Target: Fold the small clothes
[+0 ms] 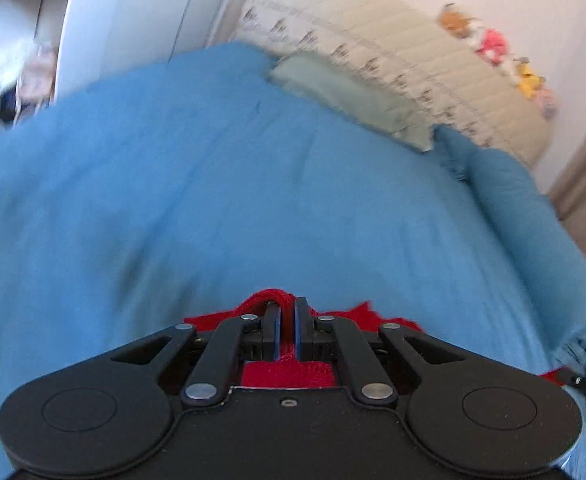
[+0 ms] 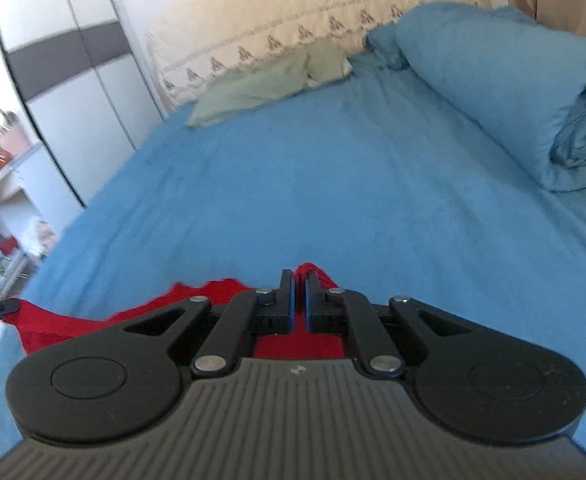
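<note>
Left wrist view: the left claw (image 1: 287,305) is pinching a bunched edge of the red garment (image 1: 357,312), held just over the blue bed (image 1: 213,184). A green pillow (image 1: 333,88) sits by the headboard.

Right wrist view: the right claw (image 2: 300,280) is clamped on the red garment (image 2: 73,320) too, with the cloth stretching off to the left above the bed (image 2: 333,184).

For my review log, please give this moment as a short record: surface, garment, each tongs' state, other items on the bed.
surface: blue bedspread
garment: red cloth, stretched between both tongs
left tongs: shut on red cloth
right tongs: shut on red cloth
other items: green pillow at the headboard; rolled blue duvet on the right
image quality: motion blur in both views
</note>
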`<state>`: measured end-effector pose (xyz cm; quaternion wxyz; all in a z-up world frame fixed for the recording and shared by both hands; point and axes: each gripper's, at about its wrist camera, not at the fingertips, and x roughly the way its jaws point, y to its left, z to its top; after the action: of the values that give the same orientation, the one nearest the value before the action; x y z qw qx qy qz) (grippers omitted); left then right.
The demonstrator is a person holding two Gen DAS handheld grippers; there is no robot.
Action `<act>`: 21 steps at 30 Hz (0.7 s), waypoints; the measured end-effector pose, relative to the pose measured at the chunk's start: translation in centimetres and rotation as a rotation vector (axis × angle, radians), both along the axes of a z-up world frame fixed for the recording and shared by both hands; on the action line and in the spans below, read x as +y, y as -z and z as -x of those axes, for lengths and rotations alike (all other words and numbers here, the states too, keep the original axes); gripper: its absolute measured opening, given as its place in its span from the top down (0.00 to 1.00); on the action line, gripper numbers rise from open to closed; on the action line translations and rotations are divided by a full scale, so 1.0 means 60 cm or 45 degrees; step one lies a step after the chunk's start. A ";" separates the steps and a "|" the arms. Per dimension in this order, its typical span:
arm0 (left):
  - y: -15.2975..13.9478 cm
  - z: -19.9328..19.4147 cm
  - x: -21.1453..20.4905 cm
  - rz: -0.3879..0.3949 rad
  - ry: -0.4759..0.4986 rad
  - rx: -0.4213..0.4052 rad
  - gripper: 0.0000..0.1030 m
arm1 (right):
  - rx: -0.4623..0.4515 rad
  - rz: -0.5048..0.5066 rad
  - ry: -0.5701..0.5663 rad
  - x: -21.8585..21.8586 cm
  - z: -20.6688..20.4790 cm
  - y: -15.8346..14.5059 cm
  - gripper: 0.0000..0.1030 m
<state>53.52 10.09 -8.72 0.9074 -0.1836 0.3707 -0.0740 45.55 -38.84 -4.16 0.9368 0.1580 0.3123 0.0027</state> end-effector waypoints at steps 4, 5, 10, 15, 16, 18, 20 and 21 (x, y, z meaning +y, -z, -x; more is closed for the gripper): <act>0.058 -0.050 -0.003 -0.016 -0.043 0.064 0.94 | 0.088 -0.010 0.036 -0.003 -0.085 0.086 0.81; 0.064 -0.058 -0.004 -0.026 -0.044 0.067 0.94 | 0.098 -0.006 0.043 -0.004 -0.098 0.103 0.81; 0.081 -0.081 -0.013 -0.071 -0.044 0.060 0.89 | 0.115 0.018 0.057 0.000 -0.123 0.154 0.81; 0.054 -0.062 -0.017 -0.146 -0.093 -0.043 0.26 | 0.081 0.100 0.063 0.005 -0.131 0.154 0.40; 0.045 -0.052 -0.020 -0.170 -0.082 -0.079 0.26 | 0.065 0.132 0.068 0.007 -0.129 0.150 0.15; 0.029 -0.030 -0.028 -0.237 -0.051 -0.108 0.23 | -0.005 0.177 0.086 0.010 -0.111 0.136 0.08; 0.013 0.013 -0.036 -0.297 -0.002 -0.152 0.08 | -0.039 0.174 0.051 0.012 -0.088 0.125 0.08; 0.010 0.034 -0.040 -0.323 0.020 -0.174 0.05 | -0.049 0.171 0.031 0.016 -0.073 0.120 0.08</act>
<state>51.46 7.67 -9.33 0.9458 -0.0590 0.3160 -0.0461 49.95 -37.89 -11.36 0.9510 0.0983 0.2920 -0.0266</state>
